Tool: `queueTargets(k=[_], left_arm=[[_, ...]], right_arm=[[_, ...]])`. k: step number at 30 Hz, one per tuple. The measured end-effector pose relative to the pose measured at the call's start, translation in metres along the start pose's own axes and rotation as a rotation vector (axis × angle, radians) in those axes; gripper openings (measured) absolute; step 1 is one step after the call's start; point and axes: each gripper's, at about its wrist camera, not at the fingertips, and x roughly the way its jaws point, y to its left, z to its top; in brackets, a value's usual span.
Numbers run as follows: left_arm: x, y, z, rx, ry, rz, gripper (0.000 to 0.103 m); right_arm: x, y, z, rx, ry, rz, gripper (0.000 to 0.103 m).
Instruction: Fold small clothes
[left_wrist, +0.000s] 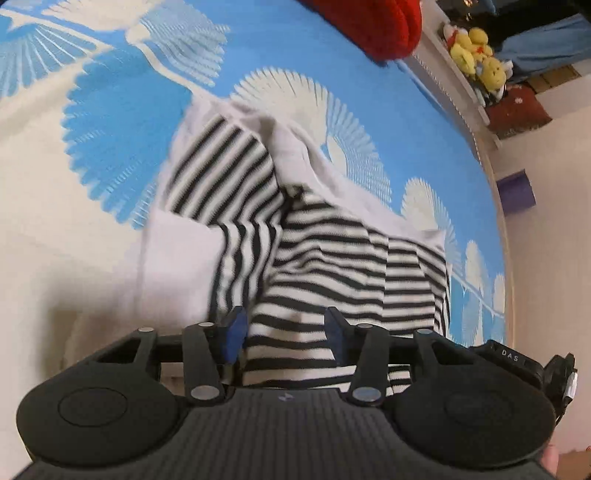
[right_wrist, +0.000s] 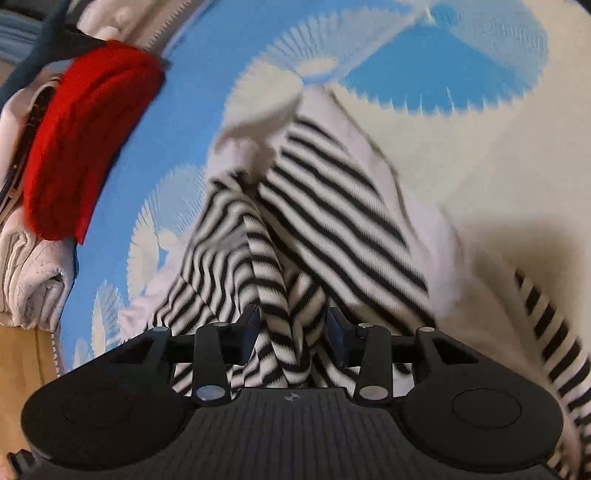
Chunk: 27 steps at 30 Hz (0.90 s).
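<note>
A black-and-white striped garment with plain white parts (left_wrist: 325, 251) lies rumpled on the blue-and-cream bedspread (left_wrist: 122, 122). My left gripper (left_wrist: 284, 332) is above its near edge, jaws apart, with striped cloth bunched between the blue-padded fingers (left_wrist: 234, 328). In the right wrist view the same striped garment (right_wrist: 332, 221) hangs in folds. My right gripper (right_wrist: 293, 332) has a ridge of striped cloth between its fingers (right_wrist: 251, 328), jaws partly apart. Whether either grip is firm is hard to tell.
A red knitted item (left_wrist: 376, 26) lies at the far edge of the bed; it also shows in the right wrist view (right_wrist: 85, 140) on a pile of folded pale clothes (right_wrist: 29, 266). Yellow plush toys (left_wrist: 476, 55) sit on a shelf beyond. A wooden floor (right_wrist: 22, 369) lies beside the bed.
</note>
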Motion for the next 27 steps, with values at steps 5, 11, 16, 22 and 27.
queueTargets(k=[5,11,16,22,27], left_arm=[[0.004,-0.011,-0.006,0.068,-0.035,0.067,0.001],[-0.053,-0.011,0.003,0.076,-0.299,0.044,0.001],[-0.034,0.010,0.000,-0.011,-0.174,0.104,0.001],[-0.026,0.025,0.005,-0.003,-0.079,0.131,0.001],[-0.005,0.026,0.002,0.069,0.075,0.176,0.004]], right_arm=[[0.000,-0.002,-0.006,0.010,0.013,0.086,0.005],[-0.049,0.003,-0.006,0.045,-0.112,0.249,0.005],[-0.037,-0.008,-0.016,0.058,-0.001,0.162,0.005],[-0.041,-0.026,-0.005,0.048,-0.007,0.007,0.002],[-0.040,-0.031,0.004,-0.029,0.010,-0.139,0.004]])
